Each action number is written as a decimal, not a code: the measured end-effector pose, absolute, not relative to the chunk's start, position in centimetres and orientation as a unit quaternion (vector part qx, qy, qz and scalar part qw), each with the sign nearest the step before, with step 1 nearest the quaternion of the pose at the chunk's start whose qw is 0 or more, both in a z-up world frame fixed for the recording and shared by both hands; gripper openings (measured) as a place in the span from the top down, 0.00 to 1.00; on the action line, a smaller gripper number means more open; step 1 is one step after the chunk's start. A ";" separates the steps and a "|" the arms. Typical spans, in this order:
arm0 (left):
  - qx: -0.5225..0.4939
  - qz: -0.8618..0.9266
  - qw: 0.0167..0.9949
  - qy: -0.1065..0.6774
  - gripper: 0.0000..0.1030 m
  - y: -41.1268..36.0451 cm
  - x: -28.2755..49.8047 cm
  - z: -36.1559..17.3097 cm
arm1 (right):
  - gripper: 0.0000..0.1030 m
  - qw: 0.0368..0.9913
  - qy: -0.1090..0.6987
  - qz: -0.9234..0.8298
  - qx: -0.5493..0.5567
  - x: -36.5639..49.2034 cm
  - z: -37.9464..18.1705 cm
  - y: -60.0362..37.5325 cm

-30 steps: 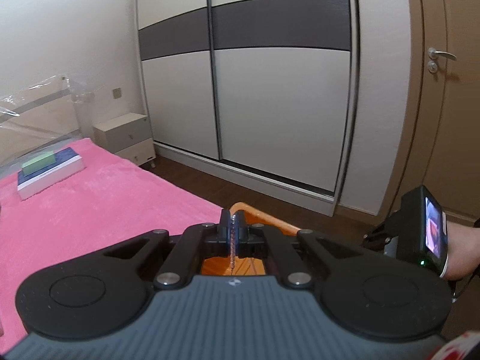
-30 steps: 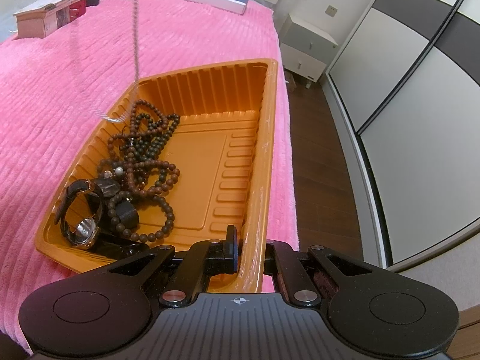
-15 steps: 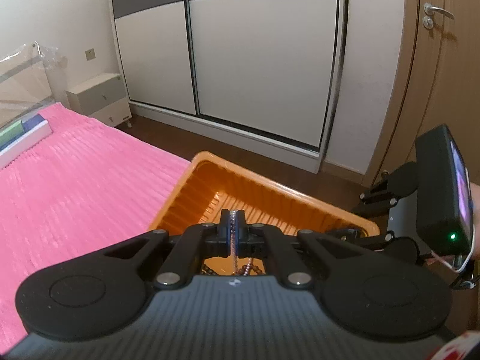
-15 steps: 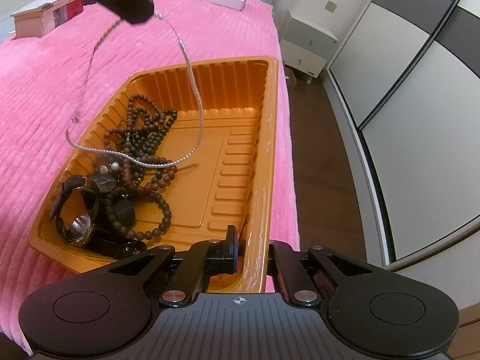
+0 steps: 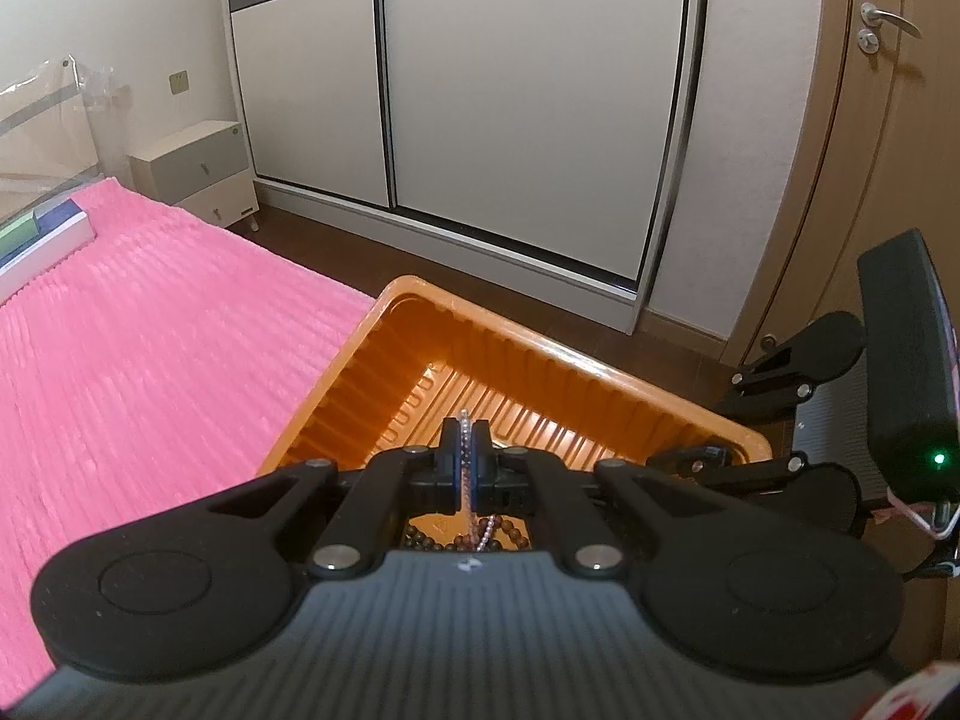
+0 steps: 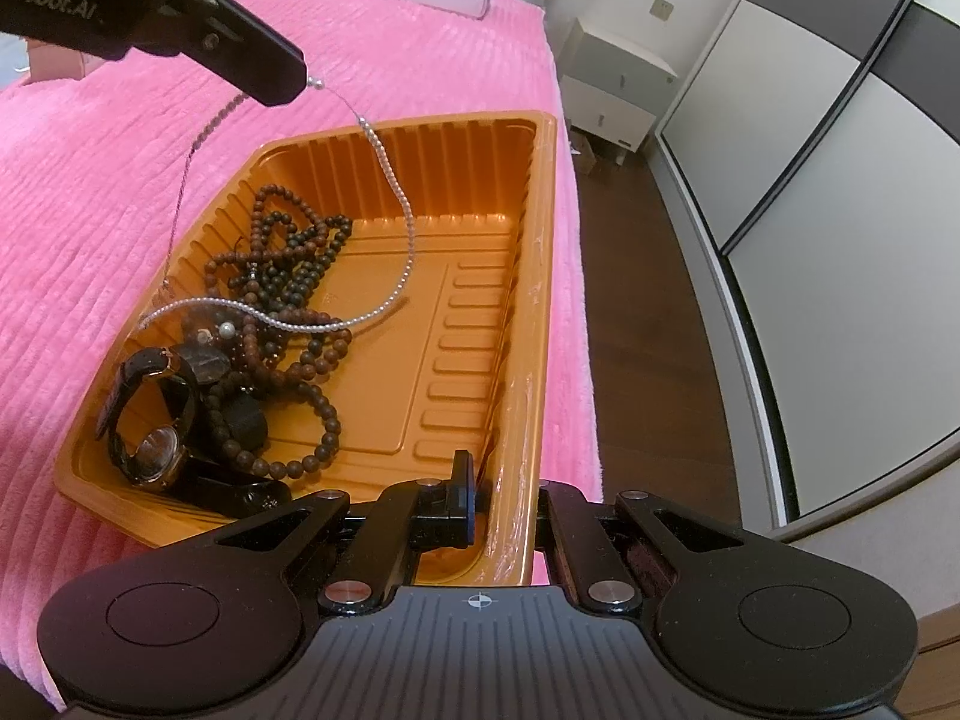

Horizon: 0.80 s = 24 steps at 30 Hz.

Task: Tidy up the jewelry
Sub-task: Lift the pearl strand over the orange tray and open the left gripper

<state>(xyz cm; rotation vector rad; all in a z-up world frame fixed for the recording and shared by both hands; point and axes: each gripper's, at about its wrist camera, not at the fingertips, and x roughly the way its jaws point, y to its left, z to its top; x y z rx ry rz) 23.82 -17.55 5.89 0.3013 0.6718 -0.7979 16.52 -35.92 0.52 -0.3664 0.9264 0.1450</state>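
Right wrist view: left gripper point(image 6: 288, 87) pinches a pearl necklace point(image 6: 390, 174) above the orange tray point(image 6: 534, 276), its lower loop draped on the brown bead strands point(image 6: 282, 264).
Right gripper point(image 6: 480, 495): clamped on the tray's near wall.
Progress: beads and watch point(image 6: 153, 420) lie inside; necklace seemingly unreleased.
Necklace: thin, pale, limp.

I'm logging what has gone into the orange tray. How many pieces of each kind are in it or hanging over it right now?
Pearl necklace: 1, hanging from the left tongs into the tray
Brown bead tangle: 1, its strands cannot be told apart
Wristwatch: 1 with a clear dial
Total: 3
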 end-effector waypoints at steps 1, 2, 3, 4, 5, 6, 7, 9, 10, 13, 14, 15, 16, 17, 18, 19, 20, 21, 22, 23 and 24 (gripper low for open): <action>0.143 -0.379 0.856 0.322 0.98 -17.6 23.9 5.7 | 0.96 0.876 0.444 0.070 -0.176 16.5 0.5 -35.9; 0.141 -0.379 0.855 0.325 0.98 -17.6 24.0 5.6 | 0.96 0.876 0.444 0.069 -0.176 16.5 0.6 -35.8; 0.140 -0.379 0.854 0.327 0.98 -17.7 24.1 5.4 | 0.96 0.876 0.444 0.069 -0.175 16.4 0.6 -35.7; 0.139 -0.379 0.854 0.329 0.98 -17.7 24.2 5.3 | 0.96 0.876 0.444 0.069 -0.176 16.4 0.6 -35.7; 0.137 -0.379 0.854 0.330 0.98 -17.8 24.3 5.1 | 0.96 0.876 0.444 0.070 -0.176 16.4 0.6 -35.6; 0.136 -0.379 0.853 0.331 0.98 -17.8 24.3 4.9 | 0.96 0.876 0.444 0.070 -0.176 16.4 0.7 -35.5; 0.134 -0.380 0.853 0.333 0.98 -17.9 24.4 4.7 | 0.96 0.876 0.444 0.070 -0.176 16.4 0.7 -35.5; 0.134 -0.380 0.851 0.337 0.98 -18.1 24.5 4.4 | 0.96 0.876 0.444 0.070 -0.175 16.3 0.7 -35.4; 0.135 -0.380 0.850 0.338 0.98 -18.2 24.5 4.2 | 0.96 0.876 0.444 0.070 -0.175 16.3 0.8 -35.3; 0.135 -0.380 0.849 0.341 0.98 -18.4 24.6 4.0 | 0.96 0.876 0.445 0.070 -0.175 16.2 0.8 -35.2; 0.135 -0.379 0.850 0.341 0.98 -18.4 24.6 3.9 | 0.96 0.876 0.445 0.070 -0.175 16.2 0.8 -35.1; 0.134 -0.377 0.850 0.342 0.97 -18.4 24.7 3.9 | 0.96 0.876 0.445 0.070 -0.175 16.2 0.9 -35.1; 0.131 -0.375 0.852 0.342 0.93 -18.3 24.8 4.0 | 0.96 0.876 0.445 0.070 -0.175 16.2 0.9 -35.0; 0.127 -0.372 0.854 0.342 0.81 -18.2 24.9 4.0 | 0.96 0.876 0.445 0.070 -0.175 16.2 0.9 -34.9; 0.122 -0.368 0.856 0.342 0.77 -17.9 25.0 4.1 | 0.96 0.876 0.445 0.070 -0.175 16.1 0.9 -34.9; 0.120 -0.367 0.858 0.340 0.76 -17.7 25.1 4.2 | 0.96 0.876 0.445 0.070 -0.175 16.1 0.9 -34.8; 0.119 -0.363 0.860 0.339 0.77 -17.4 25.2 4.3 | 0.96 0.876 0.445 0.070 -0.175 16.1 0.9 -34.7; 0.116 -0.360 0.861 0.339 0.77 -17.1 25.3 4.4 | 0.96 0.875 0.445 0.069 -0.176 16.1 1.0 -34.7; 0.114 -0.357 0.863 0.339 0.76 -16.7 25.4 4.4 | 0.96 0.875 0.445 0.069 -0.175 16.1 1.0 -34.6; 0.113 -0.354 0.865 0.339 0.76 -16.4 25.4 4.5 | 0.96 0.876 0.445 0.069 -0.174 16.1 1.0 -34.6; 0.112 -0.350 0.867 0.338 0.76 -15.8 25.4 4.5 | 0.96 0.876 0.445 0.069 -0.174 16.0 1.1 -34.5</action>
